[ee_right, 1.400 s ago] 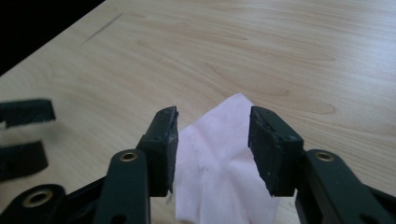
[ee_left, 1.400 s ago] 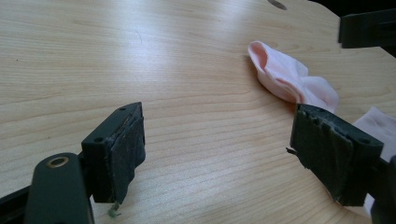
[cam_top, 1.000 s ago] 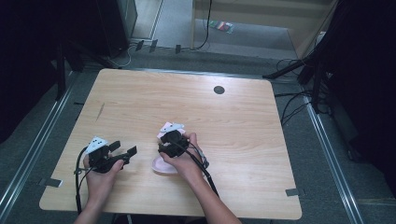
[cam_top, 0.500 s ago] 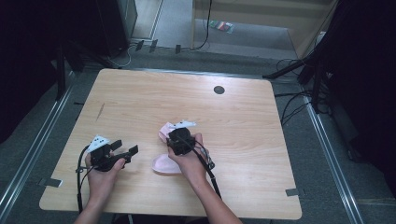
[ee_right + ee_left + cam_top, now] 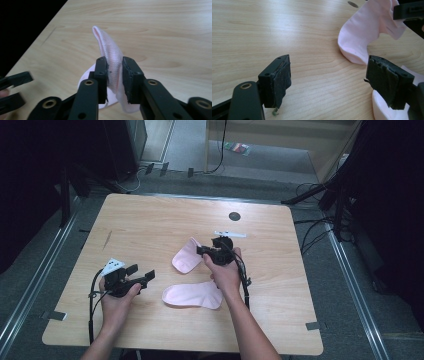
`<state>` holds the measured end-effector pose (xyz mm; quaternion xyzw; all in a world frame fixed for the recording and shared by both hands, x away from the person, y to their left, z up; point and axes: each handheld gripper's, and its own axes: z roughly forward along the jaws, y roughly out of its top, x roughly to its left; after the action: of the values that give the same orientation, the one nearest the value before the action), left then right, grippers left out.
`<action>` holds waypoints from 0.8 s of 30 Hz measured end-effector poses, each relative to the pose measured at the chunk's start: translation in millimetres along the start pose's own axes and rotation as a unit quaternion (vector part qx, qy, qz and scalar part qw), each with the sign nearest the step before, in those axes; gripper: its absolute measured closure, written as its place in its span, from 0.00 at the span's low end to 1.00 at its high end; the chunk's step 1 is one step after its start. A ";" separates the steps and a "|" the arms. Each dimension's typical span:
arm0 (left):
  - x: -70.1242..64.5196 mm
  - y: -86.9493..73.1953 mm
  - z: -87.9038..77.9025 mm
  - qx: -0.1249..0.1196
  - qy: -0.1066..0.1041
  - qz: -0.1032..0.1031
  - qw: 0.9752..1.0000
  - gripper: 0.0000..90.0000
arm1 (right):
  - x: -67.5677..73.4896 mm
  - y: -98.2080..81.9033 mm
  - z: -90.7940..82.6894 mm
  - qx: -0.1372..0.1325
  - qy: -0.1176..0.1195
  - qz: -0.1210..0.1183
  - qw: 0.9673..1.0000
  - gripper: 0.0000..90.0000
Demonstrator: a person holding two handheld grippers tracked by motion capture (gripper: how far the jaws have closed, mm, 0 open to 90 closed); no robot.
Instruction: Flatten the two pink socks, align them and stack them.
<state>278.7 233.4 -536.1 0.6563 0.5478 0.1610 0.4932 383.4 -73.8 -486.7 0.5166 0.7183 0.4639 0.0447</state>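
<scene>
Counter (image 5: 150,225) of pale wood grain sits on a grey floor (image 5: 350,285), dark room around it, cables (image 5: 310,190) trailing at the far right. I see no containers. My right tongs (image 5: 209,251) have just been closing and grip one pink sock (image 5: 186,257), lifting its cuff off the counter. The second pink sock (image 5: 192,295) lies flat just beside it. My left tongs (image 5: 142,276) stand wide, holding nothing.
</scene>
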 end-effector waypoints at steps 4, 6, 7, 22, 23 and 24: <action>-2.5 7.2 10.4 0.010 0.000 0.004 1.000 0.24 | -23.0 3.0 8.8 0.001 -0.048 -0.015 0.999 0.72; -4.9 12.9 15.2 0.013 0.000 0.010 1.000 0.24 | -34.5 2.5 11.5 0.000 -0.080 -0.029 0.996 0.66; -6.2 15.8 17.5 0.015 0.000 0.014 1.000 0.25 | -40.0 2.4 11.2 -0.007 -0.092 -0.028 0.995 0.61; -25.5 45.5 68.5 0.058 -0.009 0.070 0.996 0.36 | -66.3 0.2 2.9 -0.041 -0.130 -0.065 0.988 0.58; -26.8 46.2 71.3 0.060 -0.010 0.070 0.996 0.36 | -66.4 1.3 4.3 -0.039 -0.126 -0.068 0.989 0.58; -28.8 47.9 75.8 0.068 -0.011 0.069 0.995 0.36 | -66.4 1.9 5.3 -0.037 -0.126 -0.069 0.989 0.58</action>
<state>352.5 176.6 -522.2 0.7265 0.5051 0.1495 0.4413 418.3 -122.5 -515.9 0.5175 0.7234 0.4175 0.1859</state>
